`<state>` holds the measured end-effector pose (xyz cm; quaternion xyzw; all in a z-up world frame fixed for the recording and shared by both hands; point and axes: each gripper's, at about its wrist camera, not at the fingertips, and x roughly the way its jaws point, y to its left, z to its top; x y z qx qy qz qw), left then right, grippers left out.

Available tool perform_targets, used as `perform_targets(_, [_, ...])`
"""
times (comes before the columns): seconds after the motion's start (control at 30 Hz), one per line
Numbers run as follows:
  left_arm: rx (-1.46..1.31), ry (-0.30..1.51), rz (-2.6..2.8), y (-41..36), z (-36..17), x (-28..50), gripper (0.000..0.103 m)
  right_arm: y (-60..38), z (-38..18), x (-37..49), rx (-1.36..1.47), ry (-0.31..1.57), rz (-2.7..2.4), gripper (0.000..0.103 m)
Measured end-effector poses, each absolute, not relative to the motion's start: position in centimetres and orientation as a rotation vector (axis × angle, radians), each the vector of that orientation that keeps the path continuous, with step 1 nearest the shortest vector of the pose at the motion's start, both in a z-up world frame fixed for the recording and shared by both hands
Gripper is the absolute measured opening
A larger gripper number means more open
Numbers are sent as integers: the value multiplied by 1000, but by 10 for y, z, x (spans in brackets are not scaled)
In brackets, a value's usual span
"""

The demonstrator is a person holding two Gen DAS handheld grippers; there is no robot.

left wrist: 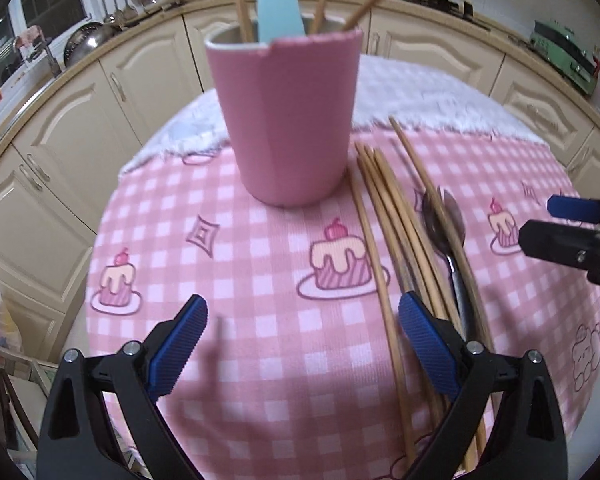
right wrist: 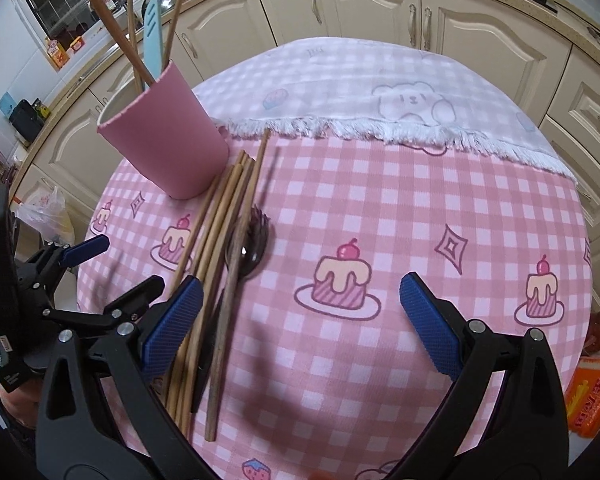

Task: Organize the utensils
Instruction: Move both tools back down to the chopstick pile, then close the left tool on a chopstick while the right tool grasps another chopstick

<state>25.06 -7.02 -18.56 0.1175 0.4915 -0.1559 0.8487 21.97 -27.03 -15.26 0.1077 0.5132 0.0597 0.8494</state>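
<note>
Both tools sit nearest the lens, low over the pink gingham cake-print tabletop (left wrist: 260,248). Left tool (left wrist: 300,344) gapes wide w/ nothing between its blue ribbed pads; its right pad hangs just over the near ends of the loose utensils. Right tool (right wrist: 296,320) is equally wide and empty, its left pad above the same bundle, seen from the other side.

Task things: a bunch of pale bamboo chopsticks (left wrist: 384,216) lies fanned on the cloth, far tips almost touching the base of the pink tapered plastic cup (left wrist: 288,120), which stands upright toward the far left. A dark metal spoon (left wrist: 446,224) lies among them, bowl pointing far, w/ one stick crossing it. In the right-wrist view, fork-like tines show by the bowl — can't tell if that's a second piece. Cup already holds several sticks plus a light-blue silicone spatula (left wrist: 278,0).

Step, by my read: partway thru, between picks, approx half the sticks still out. Next move calls for centring one tool over a single stick or a small group near the handle ends, closing down flat to the cloth, then lifting and tipping it upright into the cup w/o knocking it.
</note>
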Motion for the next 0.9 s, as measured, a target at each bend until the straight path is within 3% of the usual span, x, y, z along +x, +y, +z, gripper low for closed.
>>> perform_targets(0.13, [281, 1059, -335, -78, -192, 253, 94, -268, -156, 219, 225, 1090, 130, 96])
perform_targets(0.23, [285, 1078, -349, -81, -195, 256, 82, -263, -159, 219, 211, 1107, 144, 95])
perform_targets(0.3, [281, 1078, -359, -81, -193, 256, 75, -258, -163, 220, 209, 1128, 155, 88])
perform_targets(0.47, [301, 1082, -393, -85, -190, 254, 66, -246, -176, 225, 246, 1191, 214, 55])
perform_targets(0.63, [330, 1088, -413, -89, -189, 256, 64, -238, -179, 231, 298, 1219, 261, 35])
perform_targets(0.7, [349, 1088, -419, -91, -188, 258, 64, -234, -179, 234, 284, 1228, 257, 33])
perform_targets(0.77, [361, 1088, -428, -94, -188, 260, 64, -231, -180, 237, 294, 1234, 265, 26])
perform_targets(0.83, [367, 1097, -446, -97, -187, 263, 54, -230, -181, 239, 306, 1239, 277, 13])
perform_targets(0.9, [347, 1109, -475, -98, -188, 265, 40, -227, -182, 238, 298, 1238, 288, 9])
